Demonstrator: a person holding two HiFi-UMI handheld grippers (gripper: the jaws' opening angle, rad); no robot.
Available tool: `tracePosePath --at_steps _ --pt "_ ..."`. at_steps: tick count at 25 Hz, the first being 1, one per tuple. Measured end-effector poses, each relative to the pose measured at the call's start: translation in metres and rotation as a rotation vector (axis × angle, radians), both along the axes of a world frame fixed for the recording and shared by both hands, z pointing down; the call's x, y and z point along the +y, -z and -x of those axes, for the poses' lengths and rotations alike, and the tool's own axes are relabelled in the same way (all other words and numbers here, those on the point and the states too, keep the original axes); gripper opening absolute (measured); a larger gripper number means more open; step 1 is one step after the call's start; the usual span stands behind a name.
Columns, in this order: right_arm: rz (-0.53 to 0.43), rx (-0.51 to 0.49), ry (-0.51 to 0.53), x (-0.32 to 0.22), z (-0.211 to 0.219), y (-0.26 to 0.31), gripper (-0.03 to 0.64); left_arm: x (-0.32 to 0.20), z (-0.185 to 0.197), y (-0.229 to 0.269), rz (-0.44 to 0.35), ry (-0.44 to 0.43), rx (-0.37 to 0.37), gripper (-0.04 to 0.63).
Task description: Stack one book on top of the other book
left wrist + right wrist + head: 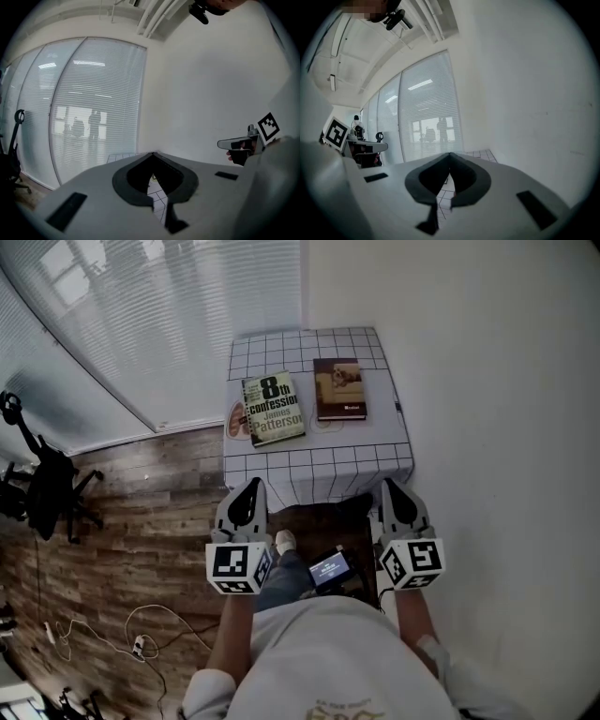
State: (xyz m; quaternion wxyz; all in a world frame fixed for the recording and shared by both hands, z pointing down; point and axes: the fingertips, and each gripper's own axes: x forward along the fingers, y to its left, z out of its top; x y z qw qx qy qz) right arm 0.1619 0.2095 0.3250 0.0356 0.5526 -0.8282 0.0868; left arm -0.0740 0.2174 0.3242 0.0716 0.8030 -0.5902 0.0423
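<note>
Two books lie side by side on a small table with a white grid-pattern cloth [319,460]. The left one is a green paperback [273,409] with large lettering. The right one is a dark brown book [338,388]. Both grippers hang in front of the table's near edge, short of the books. My left gripper [247,487] is shut and empty, as is my right gripper [395,487]. In the left gripper view the left gripper [152,154] points at the grid cloth [157,199]; in the right gripper view the right gripper [450,155] does too.
A white wall [487,381] runs along the table's right side and window blinds [159,324] stand behind it. Wood floor [131,549] lies to the left with a black chair [47,488] and loose cables [131,638]. A small screen [330,568] hangs at the person's waist.
</note>
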Motion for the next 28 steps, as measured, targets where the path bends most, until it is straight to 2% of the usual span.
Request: tracePosePath --at_steps 8,13,21,25,28 --pt "0.021 -0.025 -0.03 -0.061 0.01 0.002 0.006 -0.062 0.006 -0.002 0.015 -0.059 -0.043 0.008" --pt "0.044 -0.017 -0.063 -0.097 0.02 -0.005 0.006 -0.099 0.006 0.001 0.0 -0.123 -0.118 0.008" --pt "0.099 0.002 -0.133 -0.14 0.036 -0.031 0.006 -0.153 0.03 -0.006 0.001 -0.159 -0.083 0.008" --pt "0.103 -0.012 -0.152 -0.16 0.039 -0.027 0.006 -0.181 0.034 0.0 -0.021 -0.165 -0.055 0.008" --pt "0.092 0.014 -0.155 -0.173 0.042 -0.022 0.006 -0.197 0.034 0.0 -0.013 -0.171 -0.035 0.008"
